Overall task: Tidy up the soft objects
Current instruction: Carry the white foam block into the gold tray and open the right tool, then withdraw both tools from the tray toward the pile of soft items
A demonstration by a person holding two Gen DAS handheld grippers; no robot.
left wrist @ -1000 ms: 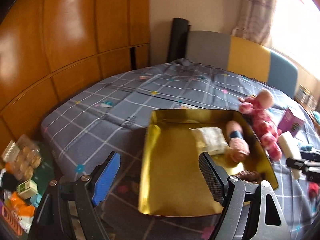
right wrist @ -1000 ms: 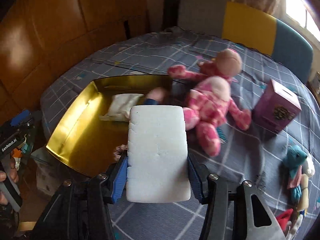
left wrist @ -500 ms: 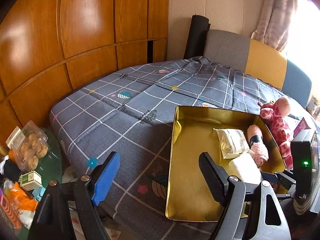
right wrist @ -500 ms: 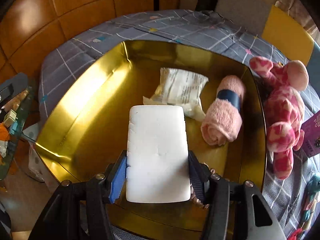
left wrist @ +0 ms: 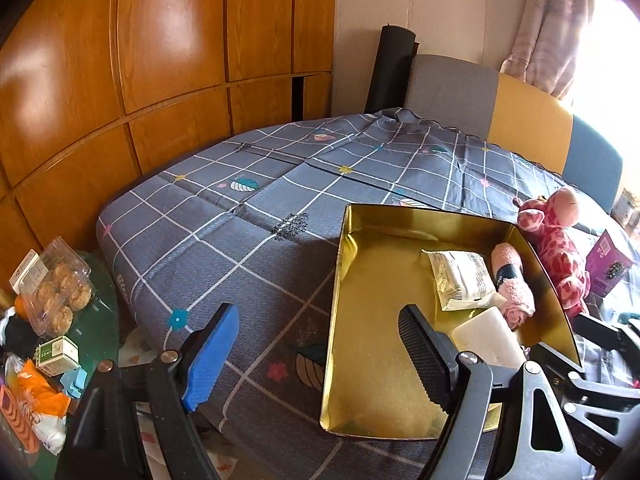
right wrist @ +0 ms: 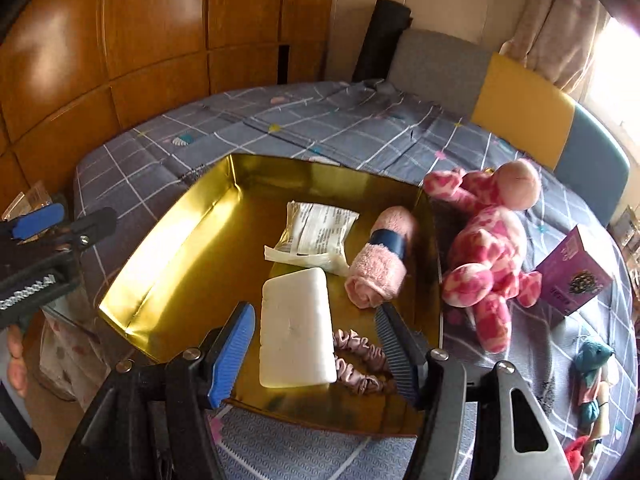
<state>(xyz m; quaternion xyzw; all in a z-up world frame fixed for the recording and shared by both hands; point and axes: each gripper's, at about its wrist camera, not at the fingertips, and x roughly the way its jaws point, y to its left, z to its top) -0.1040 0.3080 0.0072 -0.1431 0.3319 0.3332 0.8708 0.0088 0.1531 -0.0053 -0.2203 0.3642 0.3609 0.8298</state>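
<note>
Here, largest first:
Gold tray (right wrist: pixel 168 240): glossy, rigid metal, sitting on the checked bedspread (left wrist: pixel 224 240).
White foam block (right wrist: pixel 296 328): lying in the tray's near part; likely light, squashy, best gripped across its long sides.
Right gripper (right wrist: pixel 316 344): jaws opening, straddling the block, pads no longer pressing.
Left gripper (left wrist: pixel 320 352): hanging wide, empty.
Pink towel roll (right wrist: pixel 378 260): fluffy, banded, resting right of the block.

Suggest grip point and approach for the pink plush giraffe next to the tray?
Take the pink plush giraffe across its torso, coming from above. It lies flat on the bedspread right of the gold tray, limbs splayed; the torso is the thickest, most central part, probably balancing best there.
</note>
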